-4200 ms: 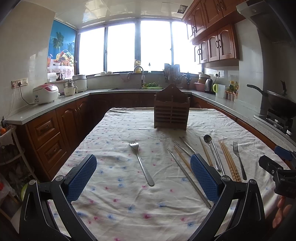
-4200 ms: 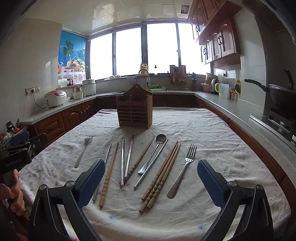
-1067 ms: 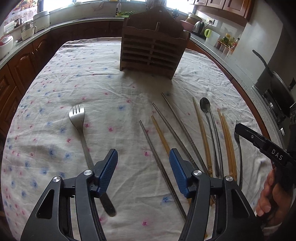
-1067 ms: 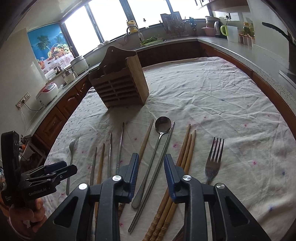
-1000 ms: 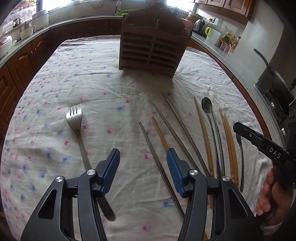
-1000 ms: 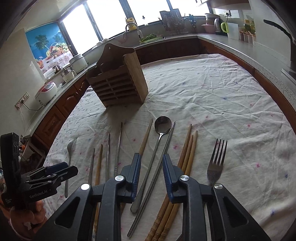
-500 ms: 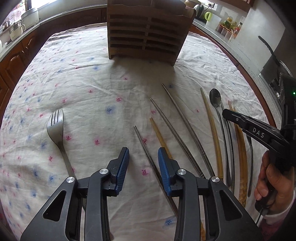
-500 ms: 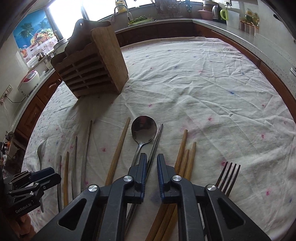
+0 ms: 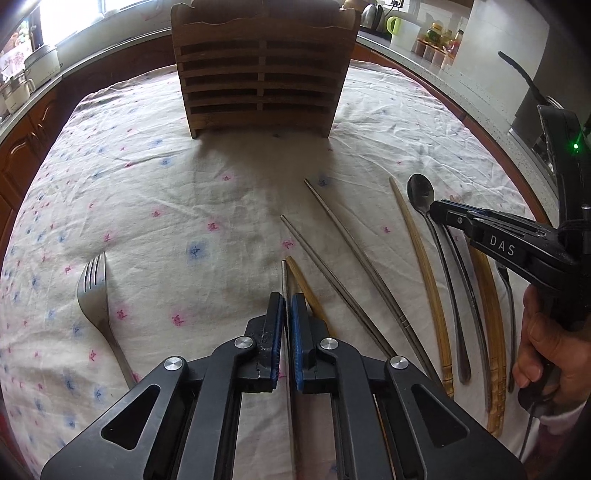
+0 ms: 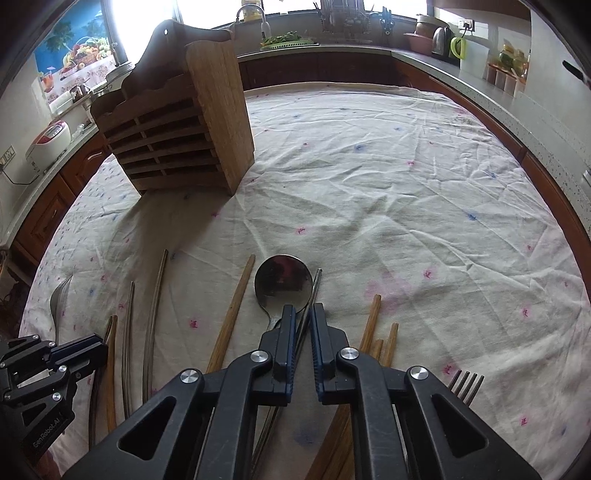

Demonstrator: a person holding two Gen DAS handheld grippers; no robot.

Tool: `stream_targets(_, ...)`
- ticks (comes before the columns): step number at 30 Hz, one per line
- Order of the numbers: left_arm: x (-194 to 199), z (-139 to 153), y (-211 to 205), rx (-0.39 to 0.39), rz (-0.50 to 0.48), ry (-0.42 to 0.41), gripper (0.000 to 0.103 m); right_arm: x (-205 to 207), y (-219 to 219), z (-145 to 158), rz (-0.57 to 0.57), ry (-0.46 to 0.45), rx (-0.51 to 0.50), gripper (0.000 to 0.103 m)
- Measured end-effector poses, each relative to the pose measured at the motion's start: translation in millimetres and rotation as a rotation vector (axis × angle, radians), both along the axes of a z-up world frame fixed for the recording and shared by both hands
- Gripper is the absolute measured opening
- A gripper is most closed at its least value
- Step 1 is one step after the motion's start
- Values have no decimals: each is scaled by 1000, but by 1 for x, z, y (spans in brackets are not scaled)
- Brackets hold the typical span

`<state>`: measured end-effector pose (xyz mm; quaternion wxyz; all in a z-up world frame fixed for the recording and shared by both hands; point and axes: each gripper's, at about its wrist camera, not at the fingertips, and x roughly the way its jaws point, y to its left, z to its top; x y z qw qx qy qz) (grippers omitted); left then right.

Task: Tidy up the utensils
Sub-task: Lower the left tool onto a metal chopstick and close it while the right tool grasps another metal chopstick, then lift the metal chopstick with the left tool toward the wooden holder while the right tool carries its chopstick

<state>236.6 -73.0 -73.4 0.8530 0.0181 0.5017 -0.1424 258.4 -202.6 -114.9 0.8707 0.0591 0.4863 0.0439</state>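
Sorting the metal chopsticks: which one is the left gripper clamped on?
The leftmost steel chopstick, pinched in the left gripper, beside a wooden chopstick; the other steel chopsticks lie free.

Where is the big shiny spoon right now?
In the right wrist view, the spoon lies on the tablecloth just ahead of the right tongs, between a wooden chopstick and a metal chopstick.

Daylight from the far windows (image 10: 147,14), blown out to white in both views. Cloth (image 9: 147,192) evenly lit and bright; creases read clearly. Rack (image 9: 264,74) is backlit, its near face dark, throwing a soft shadow toward the near side. Spoon (image 10: 282,284) bowl shows a dull reflection. Strong fisheye bend: worktop (image 10: 517,122) edges curve, corners vignette to black. Centre is sharp; gripper bodies at the near edge are dark and slightly soft.
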Motion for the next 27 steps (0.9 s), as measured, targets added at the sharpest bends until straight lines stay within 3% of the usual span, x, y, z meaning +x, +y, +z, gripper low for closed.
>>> stream_targets(8,-13,17,10,-61,-5,-17,4,-19,-13,16,-13,-19,145,5)
stream_targets(27,-85,109,58,-254,16,-212,4,-88,-3,102,57,-202,221,4)
